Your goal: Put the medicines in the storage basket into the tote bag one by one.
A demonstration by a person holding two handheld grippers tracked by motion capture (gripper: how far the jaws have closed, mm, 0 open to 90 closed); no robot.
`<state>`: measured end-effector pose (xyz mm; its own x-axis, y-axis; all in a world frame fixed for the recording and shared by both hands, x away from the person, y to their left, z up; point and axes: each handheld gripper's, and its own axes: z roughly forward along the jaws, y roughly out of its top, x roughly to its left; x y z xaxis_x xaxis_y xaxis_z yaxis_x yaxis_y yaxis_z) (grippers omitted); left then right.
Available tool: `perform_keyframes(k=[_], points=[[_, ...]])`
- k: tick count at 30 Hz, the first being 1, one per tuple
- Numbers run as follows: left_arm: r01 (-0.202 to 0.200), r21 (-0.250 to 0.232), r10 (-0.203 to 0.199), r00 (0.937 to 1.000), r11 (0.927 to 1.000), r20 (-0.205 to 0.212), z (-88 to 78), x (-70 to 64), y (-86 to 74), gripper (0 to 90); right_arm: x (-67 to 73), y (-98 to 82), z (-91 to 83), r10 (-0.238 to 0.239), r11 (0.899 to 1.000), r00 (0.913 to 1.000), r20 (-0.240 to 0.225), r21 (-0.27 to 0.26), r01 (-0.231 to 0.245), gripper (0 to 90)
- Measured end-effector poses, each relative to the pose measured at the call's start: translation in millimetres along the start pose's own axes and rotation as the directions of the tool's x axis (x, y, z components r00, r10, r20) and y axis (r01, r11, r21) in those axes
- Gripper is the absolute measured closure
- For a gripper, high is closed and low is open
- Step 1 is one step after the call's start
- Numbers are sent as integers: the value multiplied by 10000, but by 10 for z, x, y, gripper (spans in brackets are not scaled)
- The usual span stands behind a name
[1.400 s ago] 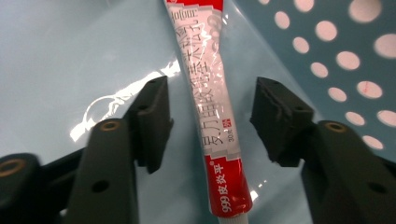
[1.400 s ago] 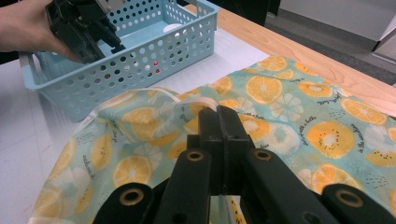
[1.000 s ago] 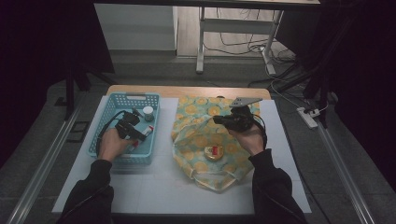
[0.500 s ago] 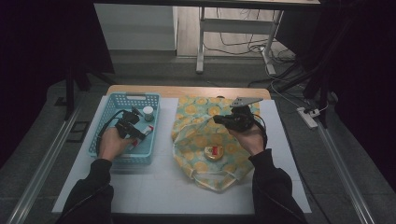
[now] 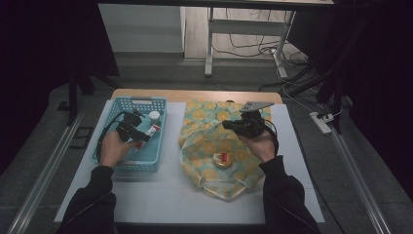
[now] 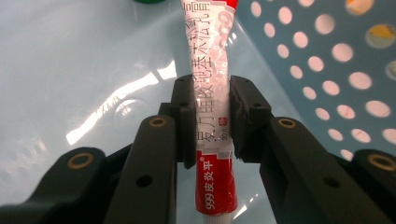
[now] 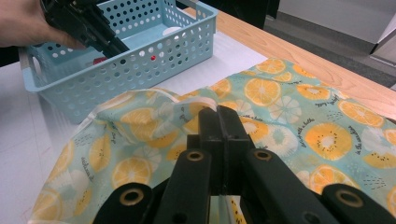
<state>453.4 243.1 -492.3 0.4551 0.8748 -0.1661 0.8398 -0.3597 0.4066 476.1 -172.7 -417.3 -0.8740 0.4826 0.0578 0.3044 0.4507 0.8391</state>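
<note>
On my counter (image 5: 160, 195) the basket (image 5: 129, 163) sits left, tube (image 5: 150, 131) inside; the cloth (image 5: 204, 146) lies right, a tin (image 5: 223, 159) on it.

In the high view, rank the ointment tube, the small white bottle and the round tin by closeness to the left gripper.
1. Ointment tube: clamped in the left gripper, inside the basket.
2. Small white bottle: basket's far corner.
3. Round tin: on the fruit-print cloth, well right.

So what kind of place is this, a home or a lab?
Likely a lab or recording setup: a white-topped table on metal floor rails, loose cables and a power strip on the floor, dark surroundings.
</note>
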Motion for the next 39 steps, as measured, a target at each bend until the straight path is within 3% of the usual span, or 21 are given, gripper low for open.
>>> perform_keyframes(k=[12,21,27,39], points=[[-112,-876,112,9999,9961,-9,-244,5,-11,727,5,1,5,12,10000,10000,-1,-24,-12,900],[-201,-1274,211,9998,9916,67,-400,-27,-53,727,8,2,5,6,10000,10000,-18,-32,-6,900],[-245,-1588,294,9992,9870,286,-490,-93,-64,728,14,5,6,-7,10000,10000,-10,-43,7,900],[-713,-1936,842,9947,9785,590,-627,-304,-47,728,23,14,-6,-50,9999,10000,2,-101,50,900]])
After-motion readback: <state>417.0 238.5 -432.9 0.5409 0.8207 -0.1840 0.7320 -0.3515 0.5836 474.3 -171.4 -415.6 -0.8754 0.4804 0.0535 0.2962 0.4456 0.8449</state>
